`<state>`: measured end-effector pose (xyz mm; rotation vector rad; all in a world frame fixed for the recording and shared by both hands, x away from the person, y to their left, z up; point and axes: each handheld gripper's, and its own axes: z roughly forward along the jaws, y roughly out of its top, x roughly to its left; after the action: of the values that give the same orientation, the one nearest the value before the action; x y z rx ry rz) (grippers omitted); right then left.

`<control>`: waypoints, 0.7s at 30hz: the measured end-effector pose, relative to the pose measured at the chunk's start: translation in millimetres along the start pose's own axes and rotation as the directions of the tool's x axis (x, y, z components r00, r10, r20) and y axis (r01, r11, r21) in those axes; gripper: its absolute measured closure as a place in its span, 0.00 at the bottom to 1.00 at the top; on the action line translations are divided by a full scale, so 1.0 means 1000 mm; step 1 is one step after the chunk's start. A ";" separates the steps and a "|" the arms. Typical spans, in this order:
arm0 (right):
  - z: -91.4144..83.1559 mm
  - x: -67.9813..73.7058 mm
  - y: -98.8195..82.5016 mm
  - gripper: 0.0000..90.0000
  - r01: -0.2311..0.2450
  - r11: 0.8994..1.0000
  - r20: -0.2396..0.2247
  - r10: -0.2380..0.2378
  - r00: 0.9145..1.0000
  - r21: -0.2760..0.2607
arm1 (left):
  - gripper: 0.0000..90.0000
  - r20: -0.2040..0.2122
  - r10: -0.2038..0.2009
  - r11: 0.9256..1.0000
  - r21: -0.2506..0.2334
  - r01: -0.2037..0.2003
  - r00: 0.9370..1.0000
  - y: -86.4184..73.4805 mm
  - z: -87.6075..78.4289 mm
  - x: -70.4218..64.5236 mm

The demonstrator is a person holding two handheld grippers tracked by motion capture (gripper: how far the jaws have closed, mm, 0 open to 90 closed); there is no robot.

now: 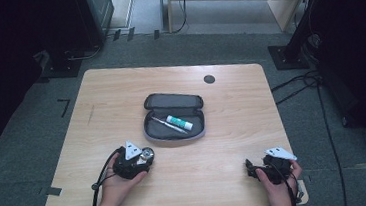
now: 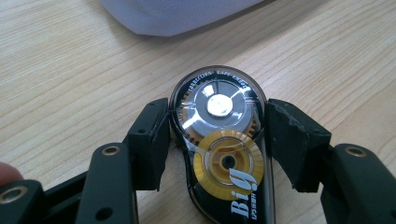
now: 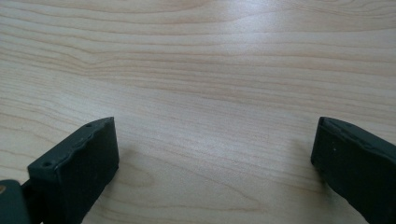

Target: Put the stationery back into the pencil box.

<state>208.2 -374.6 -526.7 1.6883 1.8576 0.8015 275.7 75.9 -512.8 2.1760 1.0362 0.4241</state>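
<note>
Bracketing a correction tape dispenser (image 2: 223,154) between the two black jaws of the left tongs (image 2: 217,140), pads set against its clear shell on either side, right pad touching, left pad at the very edge of the casing (whether pressed firmly cannot be told). Lying flat on the light wooden surface (image 2: 70,70), dispenser with its grey reel toward the far end and its yellow gear nearer the hand, white lettering at the near end. Seen from the high view as a small shiny disc (image 1: 148,154) at the tip of the left tongs (image 1: 143,159), near the front left part of the surface (image 1: 231,109), held low by the left hand (image 1: 120,181).

Resting near the front right edge, the right tongs (image 1: 257,169) in the right hand (image 1: 278,180), jaws spread wide with bare wood grain between them (image 3: 210,116), gripping nothing.

Farther out, past the dispenser and just beside it toward the middle, an open grey pencil case (image 1: 174,117), lid folded back, holding a slim pen (image 1: 169,125) and a white tube with a green cap (image 1: 179,122). Beyond that, a dark round grommet (image 1: 209,79) near the far edge.
</note>
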 end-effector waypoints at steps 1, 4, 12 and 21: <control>0.000 0.000 0.000 0.00 0.000 1.000 0.000 0.000 1.000 0.000 | 0.47 -0.001 -0.002 1.000 -0.003 0.002 1.000 0.000 0.000 0.000; 0.000 0.000 0.000 0.00 0.000 1.000 0.000 0.000 1.000 0.000 | 0.47 0.002 0.003 1.000 0.001 -0.003 1.000 -0.001 -0.001 -0.001; 0.000 0.000 0.000 0.00 -0.001 1.000 0.000 0.001 1.000 0.000 | 0.47 0.028 0.008 1.000 -0.005 -0.008 1.000 0.001 -0.007 0.000; 0.000 0.001 0.000 0.00 -0.001 1.000 -0.004 0.001 1.000 0.003 | 0.47 0.063 0.001 0.999 -0.047 0.002 0.998 0.010 -0.022 -0.001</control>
<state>208.2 -373.9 -526.6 1.6914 1.8613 0.8029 268.9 79.7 -490.2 2.1340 0.9834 0.3736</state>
